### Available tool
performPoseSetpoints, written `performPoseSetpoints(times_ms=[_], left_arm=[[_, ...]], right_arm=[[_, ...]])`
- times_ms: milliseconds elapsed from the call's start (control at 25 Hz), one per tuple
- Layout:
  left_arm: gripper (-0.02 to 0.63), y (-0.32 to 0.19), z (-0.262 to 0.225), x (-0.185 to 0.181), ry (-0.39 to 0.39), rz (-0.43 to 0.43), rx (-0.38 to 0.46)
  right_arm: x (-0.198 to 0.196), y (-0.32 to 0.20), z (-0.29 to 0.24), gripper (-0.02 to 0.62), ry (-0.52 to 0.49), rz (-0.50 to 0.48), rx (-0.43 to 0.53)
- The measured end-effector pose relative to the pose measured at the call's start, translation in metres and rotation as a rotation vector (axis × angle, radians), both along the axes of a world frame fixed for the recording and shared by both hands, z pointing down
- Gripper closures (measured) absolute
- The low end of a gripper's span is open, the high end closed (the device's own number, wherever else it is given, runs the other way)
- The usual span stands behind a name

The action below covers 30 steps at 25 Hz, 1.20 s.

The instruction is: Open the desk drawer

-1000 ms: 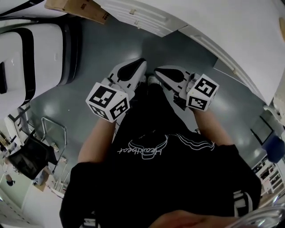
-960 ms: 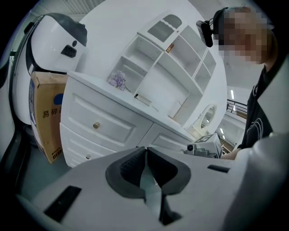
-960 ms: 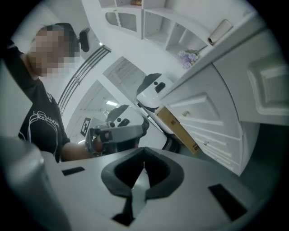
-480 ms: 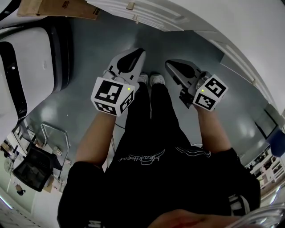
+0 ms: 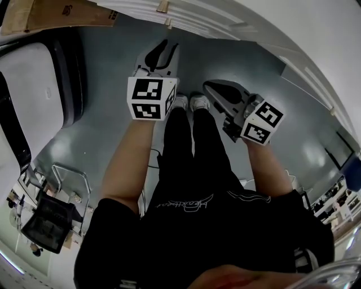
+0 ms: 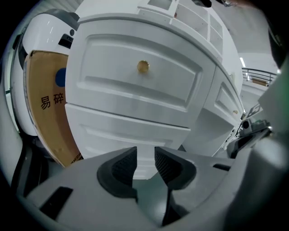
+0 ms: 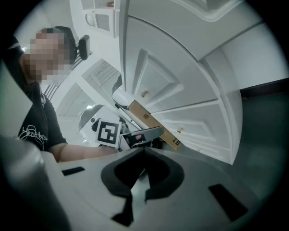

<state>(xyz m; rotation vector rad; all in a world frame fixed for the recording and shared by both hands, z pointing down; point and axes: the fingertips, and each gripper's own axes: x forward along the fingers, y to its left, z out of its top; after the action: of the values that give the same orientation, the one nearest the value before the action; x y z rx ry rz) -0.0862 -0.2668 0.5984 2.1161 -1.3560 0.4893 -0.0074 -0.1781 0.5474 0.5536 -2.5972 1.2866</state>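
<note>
The drawer (image 6: 113,76) is shut, its white front flush in the table (image 5: 186,17), which crosses the head view at 12 o'clock. In the left gripper view its small brass knob (image 6: 143,66) sits at 12 o'clock from the jaws, with a second panel below it.

The left tool (image 5: 163,48) is held out ahead, at 11 o'clock from the person's shoes (image 5: 189,101), and points at that drawer front. Its jaws have just been opening; they stand spread by a narrow gap with nothing between them. That gap looks meant for the knob, so this tool is likely the one to do the pulling. It is not yet touching the knob, and the line-up in its own view (image 6: 145,155) seems deliberate.

The right tool (image 5: 211,87) hangs lower and nearer the body, at 3 o'clock from the shoes, angled toward the floor (image 5: 107,101). In its own view (image 7: 143,153) the tips are pressed together on nothing. It appears parked out of the way.

A cardboard box (image 6: 45,117) leans at 9 o'clock from the drawer, clear of its front.
</note>
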Motion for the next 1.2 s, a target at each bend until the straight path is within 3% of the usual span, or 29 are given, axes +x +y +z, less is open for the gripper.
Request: performPoseSetpoints(times_ms=[120,280,600,1000,1200], left_arm=[[0.431,-0.013,0.019,-0.006,-0.029,-0.036,0.002],[0.4,-0.026,0.041,-0.01,-0.084,-0.019,0.003],[0.4,-0.051,0.076,-0.015,-0.184,0.031,0.019],[0.405,-0.071,0.095,-0.016,-0.182,0.062,0.012],[0.485,-0.069,0.1,-0.016,-0.197,0.052,-0.003]], right_arm=[[0.002,0.001,0.012,0.589,0.026,-0.017,-0.006],[0.004,-0.006,0.02,0.589,0.041,-0.022,-0.002],[-0.001,-0.013,0.026,0.589,0.04,-0.035,-0.004],[-0.008,0.007,0.041,0.589,0.064,-0.104,-0.009],[-0.015,0.011,0.037,0.589,0.043,-0.107,-0.019]])
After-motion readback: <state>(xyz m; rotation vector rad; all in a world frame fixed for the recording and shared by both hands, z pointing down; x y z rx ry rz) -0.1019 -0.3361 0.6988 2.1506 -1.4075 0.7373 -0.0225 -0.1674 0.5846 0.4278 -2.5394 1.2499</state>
